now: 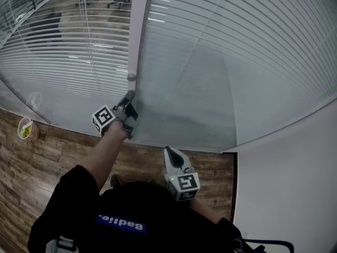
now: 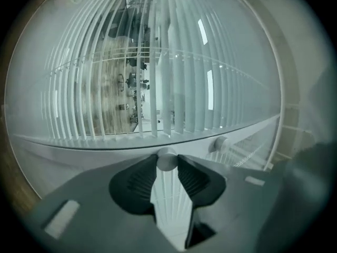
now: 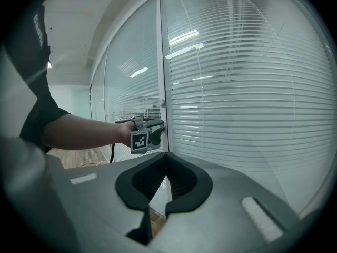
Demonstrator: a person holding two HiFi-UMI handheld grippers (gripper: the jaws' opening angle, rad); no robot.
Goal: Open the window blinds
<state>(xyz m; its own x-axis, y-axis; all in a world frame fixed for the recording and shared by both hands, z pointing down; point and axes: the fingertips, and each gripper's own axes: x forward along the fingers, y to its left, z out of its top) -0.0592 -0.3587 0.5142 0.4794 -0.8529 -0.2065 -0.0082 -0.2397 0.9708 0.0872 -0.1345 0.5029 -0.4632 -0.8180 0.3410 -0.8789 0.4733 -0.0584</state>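
Left gripper view: left gripper [image 2: 167,165] is pinching a small round knob [image 2: 167,159] on the frame [image 1: 138,30] between the two blinds [image 1: 237,62]. The right-hand blind's slats look shut, I think. Right gripper [image 3: 165,168] hangs nearer the body, jaws pressed together, nothing in them.

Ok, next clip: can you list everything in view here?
blinds: two panels, white, behind glass; left slats tilted open, right shut
post: one, white, between the panels
knobs: two, white, on the post; one gripped, one free
floor: brown wood
container: one, tan, on the floor at left
wall: white, at right
shirt: black, on the person
left gripper: grey, fingers shut on a knob
right gripper: grey, fingers together, empty
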